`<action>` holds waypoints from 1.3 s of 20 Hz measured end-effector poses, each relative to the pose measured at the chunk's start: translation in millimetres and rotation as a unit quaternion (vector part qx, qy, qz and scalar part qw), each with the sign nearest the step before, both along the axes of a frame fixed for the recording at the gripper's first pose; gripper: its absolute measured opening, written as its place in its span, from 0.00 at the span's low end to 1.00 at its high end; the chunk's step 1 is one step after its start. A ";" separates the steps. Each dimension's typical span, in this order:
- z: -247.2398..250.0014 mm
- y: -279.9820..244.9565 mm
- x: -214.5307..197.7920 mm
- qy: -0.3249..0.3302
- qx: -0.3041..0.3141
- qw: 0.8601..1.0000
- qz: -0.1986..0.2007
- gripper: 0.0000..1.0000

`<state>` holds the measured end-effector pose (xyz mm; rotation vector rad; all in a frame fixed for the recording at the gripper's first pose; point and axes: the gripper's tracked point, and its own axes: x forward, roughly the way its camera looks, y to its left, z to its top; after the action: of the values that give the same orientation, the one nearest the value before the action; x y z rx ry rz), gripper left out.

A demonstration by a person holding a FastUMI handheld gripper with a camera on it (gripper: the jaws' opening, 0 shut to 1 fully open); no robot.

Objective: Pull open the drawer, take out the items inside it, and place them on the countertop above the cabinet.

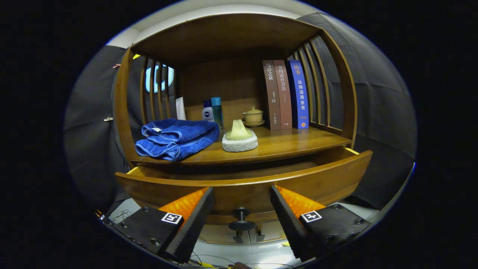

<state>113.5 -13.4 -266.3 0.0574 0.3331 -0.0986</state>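
Note:
The wooden drawer (246, 183) stands pulled out from under the countertop (291, 144) of the cabinet. Its inside is hidden behind its front panel. A dark round knob (241, 218) sticks out of the drawer front, low between my fingers. My gripper (242, 194) is open, one finger on each side of the knob, touching nothing. On the countertop lie a folded blue towel (175, 138) and a pale cream piece on a white round pad (239, 140).
At the back of the countertop stand two small bottles (213, 110), a lidded tea cup on a saucer (253, 116) and three upright books (285, 95). Slatted wooden sides and a top board enclose the shelf. Cables lie on the light floor below.

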 end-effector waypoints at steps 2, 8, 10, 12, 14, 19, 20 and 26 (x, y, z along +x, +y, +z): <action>-1.8 -0.8 12.3 0.000 0.000 1.000 0.001 0.99; -4.7 -2.4 34.7 0.004 0.003 1.000 0.003 0.99; -5.4 -3.2 38.5 0.004 0.000 1.000 0.004 0.99; -5.9 -3.7 41.7 0.005 0.001 1.000 0.003 0.99; -6.4 -4.4 42.6 0.006 0.002 1.000 0.001 0.99; -6.7 -4.6 42.9 0.004 -0.003 1.000 0.001 0.99; -6.8 -4.7 43.3 0.003 -0.004 1.000 0.001 0.99; -9.6 -6.5 41.7 0.012 0.003 1.000 0.003 0.99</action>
<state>155.3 -19.8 -275.9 0.0614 0.3568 -0.0930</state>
